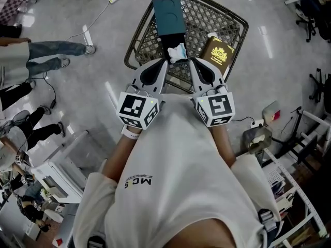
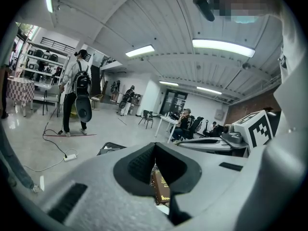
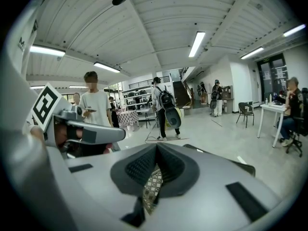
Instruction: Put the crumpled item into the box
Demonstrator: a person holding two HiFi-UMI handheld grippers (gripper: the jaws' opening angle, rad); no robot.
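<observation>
Left gripper [image 1: 164, 62] and right gripper [image 1: 190, 61] both have jaws closed together, empty, above a wire basket's [image 1: 135, 39] near edge. Inside lies the crumpled white item [image 1: 177, 52], between a teal box [image 1: 169, 15] and a brown box [image 1: 218, 52].

At twelve o'clock I see a dark wire basket [image 1: 207, 12] with lattice pattern, and in it a dark teal box [image 1: 168, 14] and a white crumpled item [image 1: 177, 52] with pale blue spots. At one o'clock is a brown box [image 1: 217, 53] with gold print. The left gripper [image 1: 163, 62] and right gripper [image 1: 192, 62] are light grey, and their marker cubes [image 1: 137, 109] have black-and-white squares.
</observation>
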